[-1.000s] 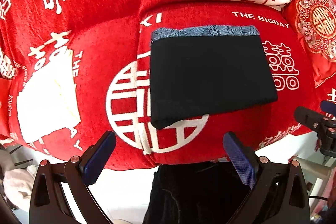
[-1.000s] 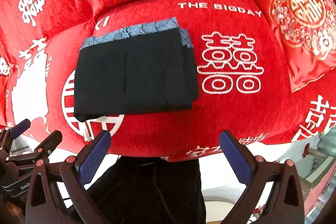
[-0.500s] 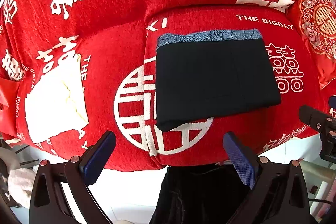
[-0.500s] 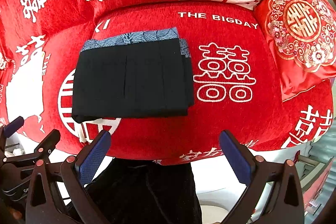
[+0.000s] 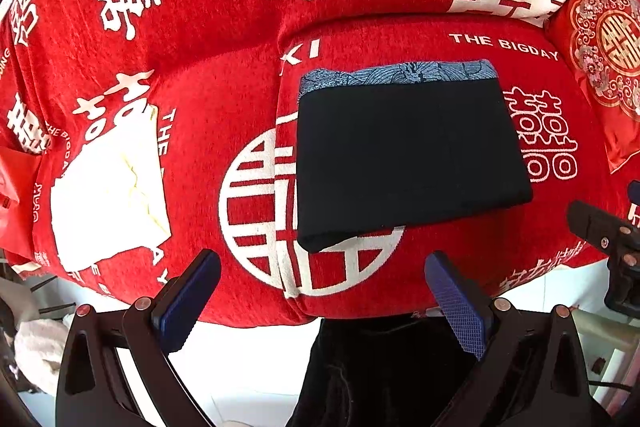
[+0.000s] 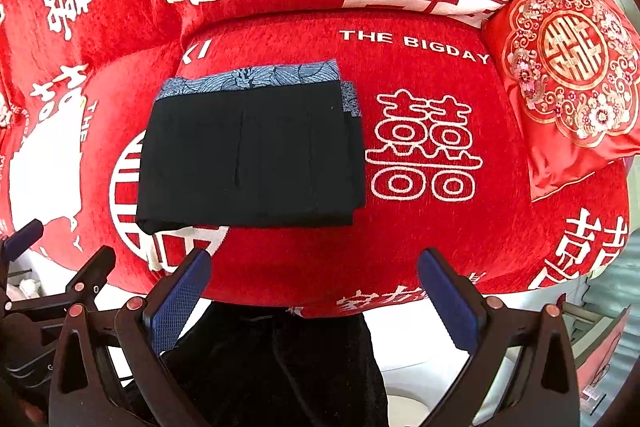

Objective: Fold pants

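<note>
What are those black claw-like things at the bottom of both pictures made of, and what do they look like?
Each is a hand-held gripper: the left gripper and right gripper have black angular frames with triangular cut-outs and copper-coloured rivets. Their two fingers end in flat blue pads with a fine cross-hatched grip texture.

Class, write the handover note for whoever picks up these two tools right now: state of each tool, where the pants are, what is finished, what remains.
Left tool: open, empty, held off the sofa's front edge, short of the pants.
Right tool: open, empty, likewise clear of them.
Black pants: folded into a compact rectangle, lying flat on the red sofa seat, patterned blue-grey waistband along the far edge.
Red embroidered cushion: at the seat's right end, apart from the pants.
Done: the folding looks complete.
Left: probably nothing beyond tidying the near left corner, where the layers sit slightly uneven.
</note>
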